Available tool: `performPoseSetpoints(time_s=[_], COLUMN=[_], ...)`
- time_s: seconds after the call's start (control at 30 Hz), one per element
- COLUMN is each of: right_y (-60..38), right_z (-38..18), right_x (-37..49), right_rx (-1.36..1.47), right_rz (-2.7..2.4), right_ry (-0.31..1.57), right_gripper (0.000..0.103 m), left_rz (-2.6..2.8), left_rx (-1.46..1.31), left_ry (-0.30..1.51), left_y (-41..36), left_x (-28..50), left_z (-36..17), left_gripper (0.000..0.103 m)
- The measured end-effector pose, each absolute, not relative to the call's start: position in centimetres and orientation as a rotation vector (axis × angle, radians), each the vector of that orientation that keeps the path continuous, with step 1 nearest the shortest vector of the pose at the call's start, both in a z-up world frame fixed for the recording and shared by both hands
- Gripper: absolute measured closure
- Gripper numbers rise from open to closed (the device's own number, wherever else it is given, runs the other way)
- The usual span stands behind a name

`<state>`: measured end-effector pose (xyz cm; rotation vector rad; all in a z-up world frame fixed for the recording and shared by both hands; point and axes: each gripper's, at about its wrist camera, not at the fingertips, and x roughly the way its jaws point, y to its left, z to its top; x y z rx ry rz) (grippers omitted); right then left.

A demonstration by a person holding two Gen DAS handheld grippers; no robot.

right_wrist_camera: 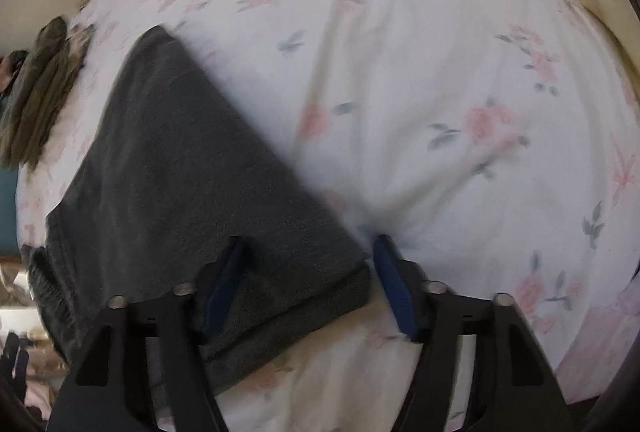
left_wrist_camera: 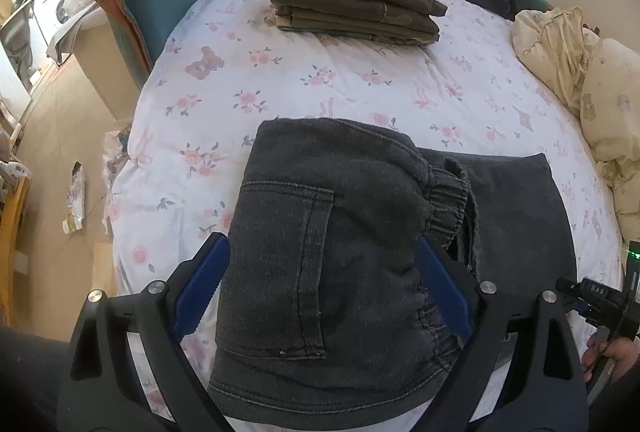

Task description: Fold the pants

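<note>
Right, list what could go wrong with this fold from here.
1. The left gripper has its fingers spread wide around the folded waistband half of the dark grey pants; with no pinch, that flap could slide or spring open.
2. The right gripper is open at the pants' corner, so a careless close might drag the floral sheet along.
3. The upper layer lies off the lower, with the elastic waistband bunched, so the fold may end up uneven.

Pants of matt charcoal denim-like cloth, stitched – bedsheet smooth printed cotton-like fabric.
</note>
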<state>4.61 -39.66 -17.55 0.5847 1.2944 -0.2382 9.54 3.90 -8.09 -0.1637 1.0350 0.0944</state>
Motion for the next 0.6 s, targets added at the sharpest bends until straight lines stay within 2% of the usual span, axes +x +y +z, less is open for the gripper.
performPoseSetpoints(time_s=[0.07,0.23,0.43,0.6], right_y=[-38.9,-36.5,-33.1,-30.3], right_z=[-16.7,-11.2,-6.1,-4.6], right_x=[4.5,2.8,0.2,-0.2], right_rx=[0.529,0.402,0.434,0.407], right_rz=[-0.224,-0.172,0.027,0.197], right_ry=[1.281,1.078,0.878,0.821], right_gripper=[0.079,0.089,0.091,0.092], left_rz=[0.085,0.081,0.036,-0.028], left_rx=[-0.186,-0.191,-0.19,-0.147], left_ry=[1.039,1.038,1.094,1.14], left_y=[4.0,4.2,4.0,1.0], left_x=[9.5,9.0,9.2,12.9], left_z=[-8.0,-8.0,-8.1,-5.4], left_gripper=[0.011,0.011,0.011,0.011])
